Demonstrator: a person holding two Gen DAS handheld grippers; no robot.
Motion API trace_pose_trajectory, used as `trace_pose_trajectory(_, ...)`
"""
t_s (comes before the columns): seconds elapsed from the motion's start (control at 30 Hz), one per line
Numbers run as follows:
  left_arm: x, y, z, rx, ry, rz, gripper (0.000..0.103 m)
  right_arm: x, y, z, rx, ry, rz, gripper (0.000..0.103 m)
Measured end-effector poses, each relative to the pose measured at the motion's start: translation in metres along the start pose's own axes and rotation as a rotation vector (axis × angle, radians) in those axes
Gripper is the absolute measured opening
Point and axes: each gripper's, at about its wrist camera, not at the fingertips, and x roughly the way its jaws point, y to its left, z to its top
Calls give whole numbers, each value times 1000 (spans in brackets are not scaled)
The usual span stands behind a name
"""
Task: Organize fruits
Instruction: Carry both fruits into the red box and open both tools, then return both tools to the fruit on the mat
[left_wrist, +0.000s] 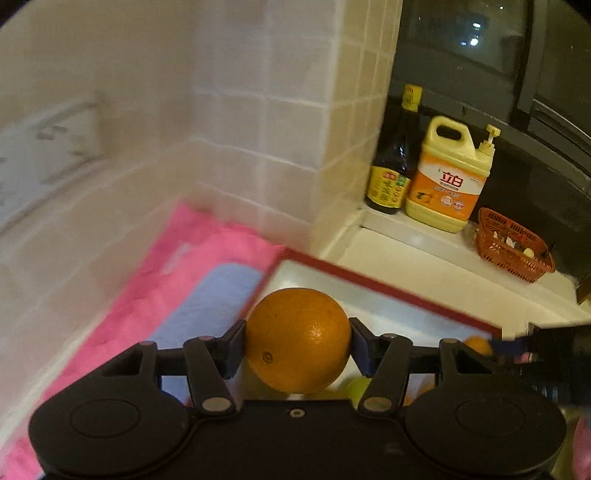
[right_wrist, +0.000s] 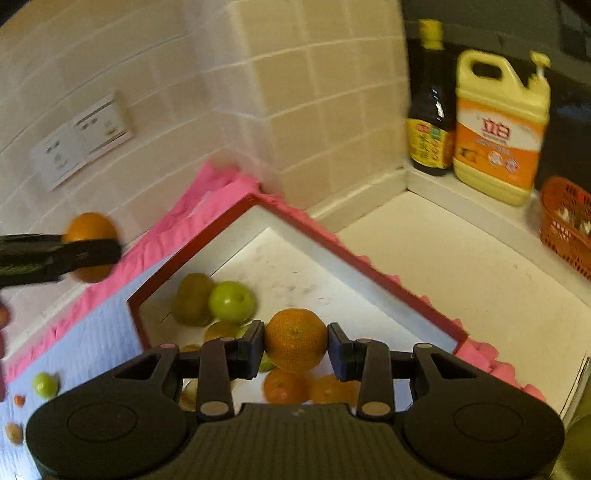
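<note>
carrying fruit over the red-rimmed tray (right_wrist: 354, 258), the left tongs (left_wrist: 297, 341) pinch an orange (left_wrist: 298, 339) above its left edge and the right tongs (right_wrist: 295, 339) pinch a tangerine (right_wrist: 295, 339) over the tray's middle. both grips sit on round, smooth skin; a quick swing or roll could let either fruit slip and drop onto the green fruit (right_wrist: 232, 301) below.

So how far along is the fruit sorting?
Partway. A few small fruits already lie on the blue-and-pink mat. The left gripper holds a large orange, the right gripper a mandarin. Green apples, kiwis and mandarins still sit in the red-rimmed tray.
</note>
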Motion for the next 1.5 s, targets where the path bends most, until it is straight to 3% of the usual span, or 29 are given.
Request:
trace_pose_trajectory(0.33, 122, -23, 18, -9, 146, -17, 69, 63, -23, 11, 56, 100, 26, 39)
trace_pose_trajectory(0.47, 155, -29, 8, 42, 208, 34, 69, 85, -24, 9, 59, 141, -5, 39)
trace_pose_trajectory(0.93, 167, -30, 7, 71, 209, 34, 71, 106, -18, 5, 36, 185, -43, 39)
trace_pose_trajectory(1.0, 164, -29, 7, 70, 223, 39, 71, 104, -19, 5, 50, 191, -46, 40)
trace_pose_trajectory(1.13, 131, -28, 8, 129, 158, 88, 73, 84, -20, 10, 59, 164, -14, 42)
trace_pose_trajectory(1.5, -36, 5, 6, 57, -79, 189, 78, -10, 2, 30, 29, -18, 0, 51)
